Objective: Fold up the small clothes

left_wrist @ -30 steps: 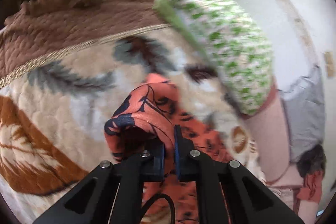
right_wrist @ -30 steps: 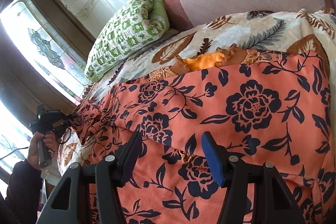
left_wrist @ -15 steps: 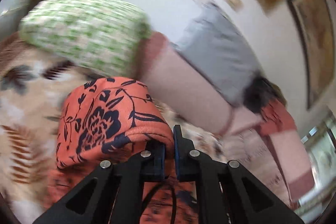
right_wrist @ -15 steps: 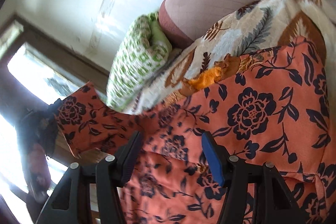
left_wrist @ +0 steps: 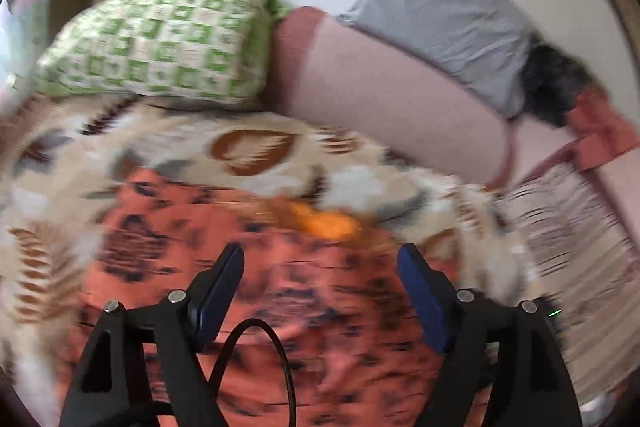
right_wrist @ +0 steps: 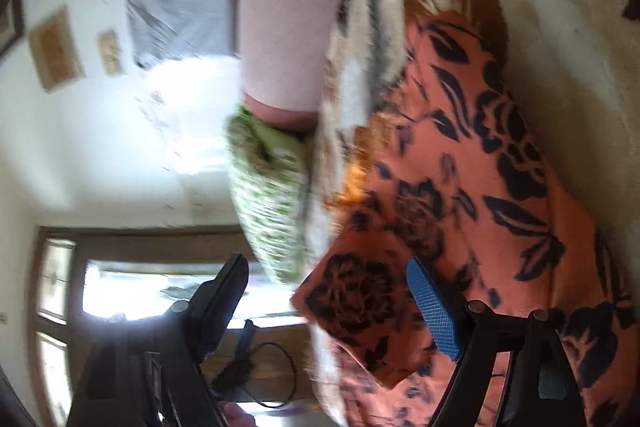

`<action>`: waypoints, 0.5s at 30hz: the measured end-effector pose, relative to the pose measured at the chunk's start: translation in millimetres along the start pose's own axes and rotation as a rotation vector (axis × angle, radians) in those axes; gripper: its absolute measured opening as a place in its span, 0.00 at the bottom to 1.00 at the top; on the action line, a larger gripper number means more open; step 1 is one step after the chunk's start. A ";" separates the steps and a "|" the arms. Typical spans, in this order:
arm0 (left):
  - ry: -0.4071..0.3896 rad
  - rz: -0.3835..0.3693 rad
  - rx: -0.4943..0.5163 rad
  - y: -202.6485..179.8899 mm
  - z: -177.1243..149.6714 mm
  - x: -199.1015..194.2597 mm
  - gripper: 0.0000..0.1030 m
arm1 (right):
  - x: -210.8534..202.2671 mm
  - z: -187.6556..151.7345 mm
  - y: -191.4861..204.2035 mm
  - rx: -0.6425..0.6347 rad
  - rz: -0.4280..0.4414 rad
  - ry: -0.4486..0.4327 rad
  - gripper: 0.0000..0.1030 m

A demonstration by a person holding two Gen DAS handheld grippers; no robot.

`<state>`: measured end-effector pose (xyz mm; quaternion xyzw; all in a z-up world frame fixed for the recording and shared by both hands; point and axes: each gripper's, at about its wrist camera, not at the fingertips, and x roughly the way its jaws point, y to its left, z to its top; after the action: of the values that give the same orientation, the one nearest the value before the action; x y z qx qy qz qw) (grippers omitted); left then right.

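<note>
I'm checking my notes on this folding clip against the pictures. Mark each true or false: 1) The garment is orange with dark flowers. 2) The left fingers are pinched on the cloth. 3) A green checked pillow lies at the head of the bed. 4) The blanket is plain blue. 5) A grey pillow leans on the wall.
1) True: the garment is orange with dark flowers.
2) False: the left gripper is opening, its fingers apart and off the cloth.
3) True: the green pillow lies there.
4) False: the blanket is cream with brown leaves.
5) True: the grey pillow leans on the wall.
</note>
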<state>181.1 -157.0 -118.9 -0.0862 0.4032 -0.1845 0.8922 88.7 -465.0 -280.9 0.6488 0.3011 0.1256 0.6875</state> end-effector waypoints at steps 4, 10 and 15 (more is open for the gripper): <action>0.024 0.142 0.032 48.2 -3.8 3.8 0.78 | 23.2 -11.8 6.6 -0.072 -0.130 0.071 0.82; 0.056 0.163 -0.041 119.3 -11.3 1.4 0.78 | 43.1 -31.6 15.6 -0.222 -0.331 0.046 0.73; 0.017 -0.011 -0.173 152.1 -14.2 -13.3 0.78 | 44.1 -35.9 29.1 -0.340 -0.447 -0.044 0.72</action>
<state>201.8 -12.3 -165.2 -0.1635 0.4246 -0.1547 0.8769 109.0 -407.2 -263.0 0.4441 0.3962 0.0057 0.8036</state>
